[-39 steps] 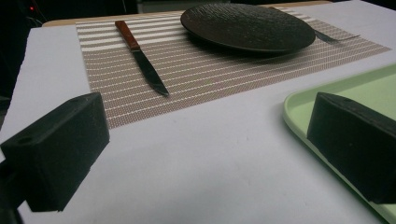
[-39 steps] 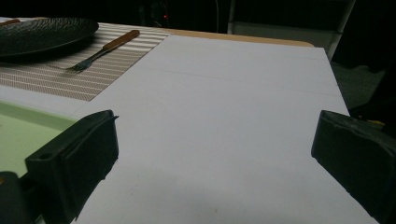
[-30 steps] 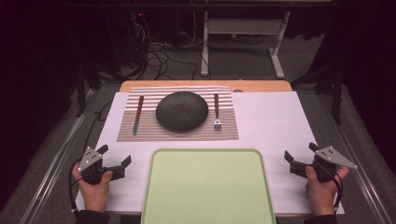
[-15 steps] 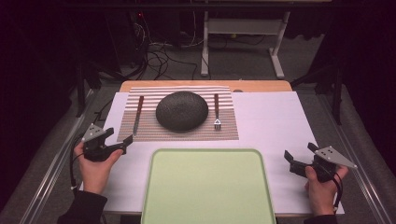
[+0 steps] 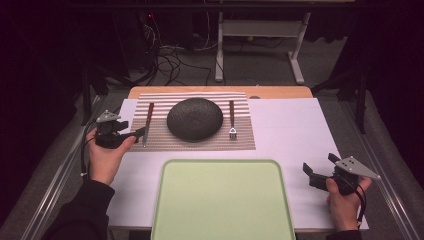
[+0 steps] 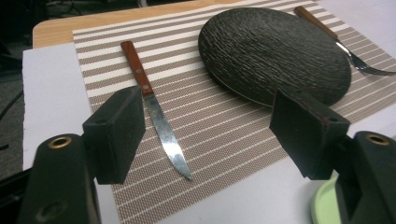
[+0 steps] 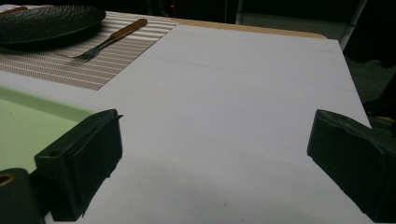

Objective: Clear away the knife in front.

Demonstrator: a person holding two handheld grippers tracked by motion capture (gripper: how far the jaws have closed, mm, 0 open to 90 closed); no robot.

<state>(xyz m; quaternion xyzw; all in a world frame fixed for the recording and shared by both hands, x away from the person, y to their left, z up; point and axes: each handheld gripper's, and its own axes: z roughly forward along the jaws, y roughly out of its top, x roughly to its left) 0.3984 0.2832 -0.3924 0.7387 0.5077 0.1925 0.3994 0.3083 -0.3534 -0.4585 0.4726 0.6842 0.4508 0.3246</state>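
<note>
While the left gripper (image 5: 141,132) hangs just short of the wooden-handled steak knife (image 5: 148,123) in the high view, its jaws stand apart with nothing between them and have just been closing from a wider spread. The knife lies on the left part of the brown-and-white striped woven placemat (image 5: 200,143), beside the dark textured round plate (image 5: 194,119), with a wooden-handled fork (image 5: 232,120) on the plate's far side and a pale green plastic tray (image 5: 222,200) nearer the person on the white-covered bench (image 5: 290,125). The right gripper (image 5: 311,172) rests at the bench's right edge, well apart from all of this. In the left gripper view, the left gripper (image 6: 205,126) shows what the high view cannot: the knife (image 6: 156,109) runs lengthwise away from the camera, its serrated tip nearest and its riveted handle farther off, closer to the left jaw than the right. A good pick would likely centre the jaws over the handle, straddle it across its width, and come low enough to catch it without dragging the placemat (image 6: 210,140). In the right gripper view, the right gripper (image 7: 215,154) has its jaws spread wide over bare white bench (image 7: 233,93), holding nothing, and this low angle shows the fork (image 7: 109,39) lying flat, touching the rim of the plate (image 7: 46,21).
</note>
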